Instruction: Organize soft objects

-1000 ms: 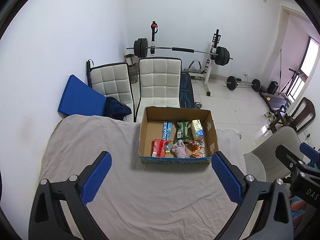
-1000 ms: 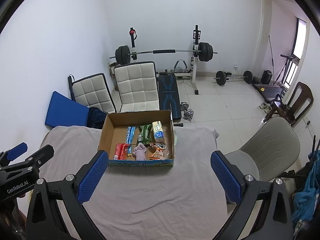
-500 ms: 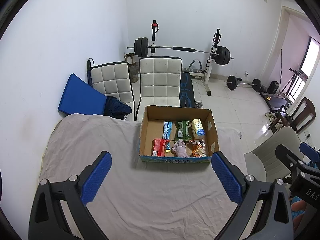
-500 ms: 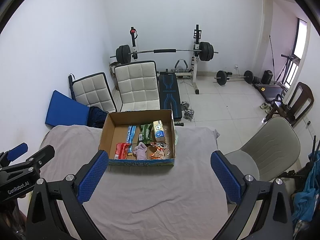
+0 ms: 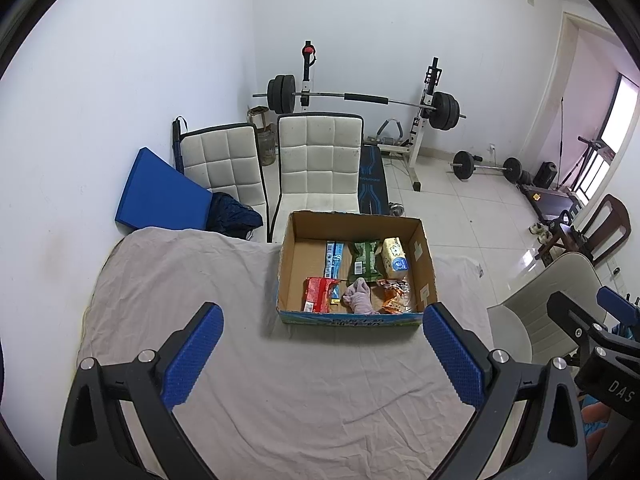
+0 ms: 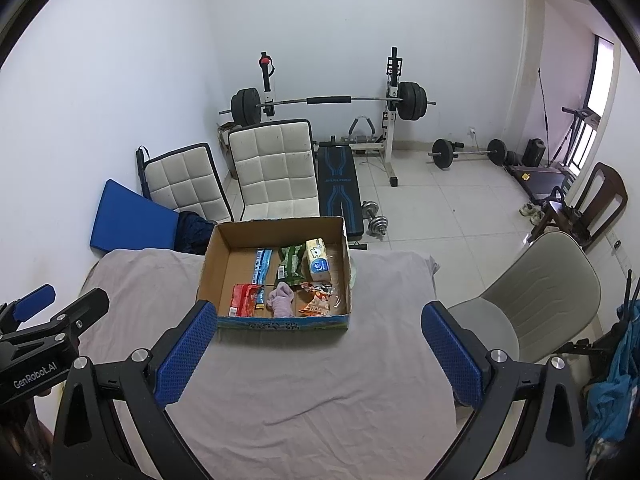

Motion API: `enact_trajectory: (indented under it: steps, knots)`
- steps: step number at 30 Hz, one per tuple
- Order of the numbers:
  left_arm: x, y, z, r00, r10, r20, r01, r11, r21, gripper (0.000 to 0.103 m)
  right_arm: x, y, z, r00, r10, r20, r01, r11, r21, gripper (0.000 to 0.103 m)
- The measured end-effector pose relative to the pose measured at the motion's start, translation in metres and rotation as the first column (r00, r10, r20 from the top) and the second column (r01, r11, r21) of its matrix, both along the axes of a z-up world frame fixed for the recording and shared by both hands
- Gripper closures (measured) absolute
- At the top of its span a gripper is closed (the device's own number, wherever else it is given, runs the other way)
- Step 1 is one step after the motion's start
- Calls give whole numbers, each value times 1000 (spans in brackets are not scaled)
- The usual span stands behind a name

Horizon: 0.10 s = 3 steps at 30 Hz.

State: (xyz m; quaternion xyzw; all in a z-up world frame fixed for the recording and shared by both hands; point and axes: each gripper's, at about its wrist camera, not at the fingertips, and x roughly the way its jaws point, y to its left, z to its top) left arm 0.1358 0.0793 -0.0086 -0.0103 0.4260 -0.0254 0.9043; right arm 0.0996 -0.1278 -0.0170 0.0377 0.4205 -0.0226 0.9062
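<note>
An open cardboard box (image 5: pixel 424 254) (image 6: pixel 210 268) stands on the far side of a table under a grey cloth (image 5: pixel 280 380) (image 6: pixel 304 380). It holds a pale purple soft cloth (image 5: pixel 360 300) (image 6: pixel 281 299), a red packet (image 5: pixel 318 291), a green packet (image 5: pixel 363 261), a yellow tissue pack (image 5: pixel 394 258), a blue strip (image 5: pixel 333 259) and an orange packet (image 5: pixel 394 298). My left gripper (image 5: pixel 322 354) and right gripper (image 6: pixel 318 354) are both open and empty, held above the near part of the table, well short of the box.
Two white padded chairs (image 5: pixel 318 164) and a blue mat (image 5: pixel 160 196) stand behind the table. A barbell rack (image 5: pixel 360 98) and a bench stand further back. A beige chair (image 6: pixel 536 292) stands right of the table. Each gripper shows at the edge of the other's view.
Both views have shifted slightly; the box sits a little further up and away in the frame. Both grippers stay open and nothing in the box has moved.
</note>
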Motion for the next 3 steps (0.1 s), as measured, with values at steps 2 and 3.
enact_trajectory:
  steps: [2,3]
  knots:
    - [0,0,0,1000,-1,6,1,1000,0,1,1,1,0,1000,1,-1,-1,1000,1,0]
    - [0,-2,0,1000,0,7,0,1000,0,1,1,0,0,1000,0,-1,0,1000,2,0]
